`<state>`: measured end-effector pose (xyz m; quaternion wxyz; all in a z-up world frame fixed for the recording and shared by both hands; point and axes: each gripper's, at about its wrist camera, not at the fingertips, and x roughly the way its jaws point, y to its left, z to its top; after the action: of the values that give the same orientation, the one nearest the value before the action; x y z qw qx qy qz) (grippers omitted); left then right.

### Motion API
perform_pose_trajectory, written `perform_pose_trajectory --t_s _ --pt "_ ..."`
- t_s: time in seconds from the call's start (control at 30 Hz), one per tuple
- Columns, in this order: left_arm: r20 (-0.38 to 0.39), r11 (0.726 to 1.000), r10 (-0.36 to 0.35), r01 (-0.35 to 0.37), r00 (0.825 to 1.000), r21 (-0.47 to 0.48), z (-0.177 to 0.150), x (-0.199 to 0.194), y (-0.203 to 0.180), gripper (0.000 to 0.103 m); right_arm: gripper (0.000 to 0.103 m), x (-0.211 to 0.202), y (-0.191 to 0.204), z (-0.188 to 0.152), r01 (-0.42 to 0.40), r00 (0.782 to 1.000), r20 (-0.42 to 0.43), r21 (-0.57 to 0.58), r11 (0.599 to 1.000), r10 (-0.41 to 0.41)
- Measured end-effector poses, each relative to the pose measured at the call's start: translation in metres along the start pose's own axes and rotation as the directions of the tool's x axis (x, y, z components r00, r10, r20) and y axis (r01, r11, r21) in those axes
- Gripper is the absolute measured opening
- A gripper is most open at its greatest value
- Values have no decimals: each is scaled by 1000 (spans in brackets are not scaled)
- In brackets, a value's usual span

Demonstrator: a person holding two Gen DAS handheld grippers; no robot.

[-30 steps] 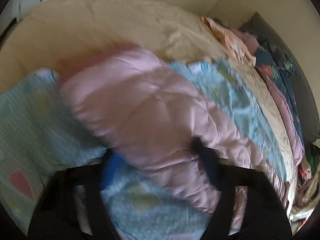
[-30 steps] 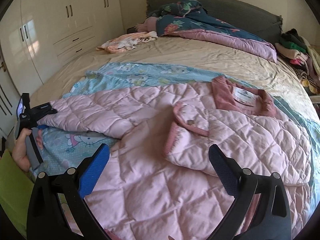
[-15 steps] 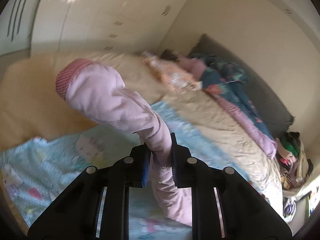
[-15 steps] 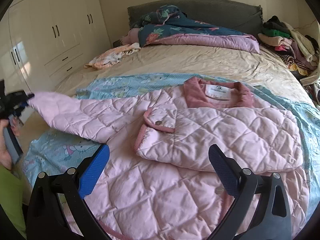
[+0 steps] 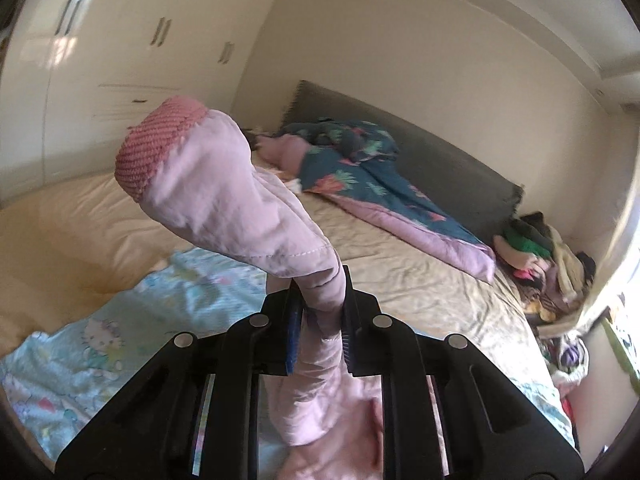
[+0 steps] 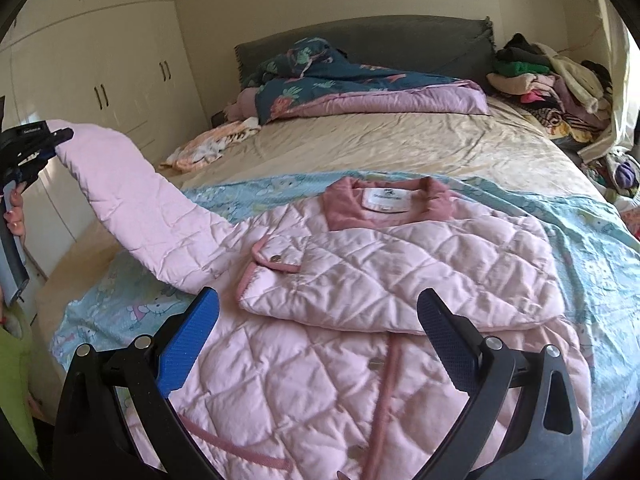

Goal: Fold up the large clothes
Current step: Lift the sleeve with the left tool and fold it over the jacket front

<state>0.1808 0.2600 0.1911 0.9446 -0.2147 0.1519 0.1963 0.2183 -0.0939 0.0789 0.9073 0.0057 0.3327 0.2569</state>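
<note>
A pink quilted jacket [image 6: 360, 320] lies face up on a light blue cartoon sheet [image 6: 592, 232] on the bed, collar toward the headboard. One sleeve [image 6: 400, 276] is folded across its chest. My left gripper [image 5: 320, 312] is shut on the other sleeve [image 5: 224, 200], whose knit cuff [image 5: 156, 148] flops above the fingers. In the right wrist view that sleeve [image 6: 132, 196] is lifted off the bed at the left, held by the left gripper [image 6: 48, 140]. My right gripper [image 6: 316, 328] is open and empty, hovering over the jacket's lower front.
A dark floral duvet [image 6: 340, 76] and grey headboard [image 6: 400, 36] lie at the far end. A pile of clothes [image 6: 552, 76] sits at the far right. A small peach garment [image 6: 212, 144] lies at the left. White wardrobes [image 6: 100, 72] line the left wall.
My left gripper closed on the sleeve and lifted it up off the bed to the left. The right gripper stayed open and rose slightly over the jacket.
</note>
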Motion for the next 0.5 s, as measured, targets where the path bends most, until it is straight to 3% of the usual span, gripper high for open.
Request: perform_pose_trajectory --t_s 0.27,0.5 --pt "-21 991 -82 83 996 101 -16 2 -71 9 99 -32 -44 -9 54 998 37 51 997 -56" --pt "-89 974 -147 160 985 163 -46 12 -119 8 99 -49 -73 -21 93 994 49 85 992 -98"
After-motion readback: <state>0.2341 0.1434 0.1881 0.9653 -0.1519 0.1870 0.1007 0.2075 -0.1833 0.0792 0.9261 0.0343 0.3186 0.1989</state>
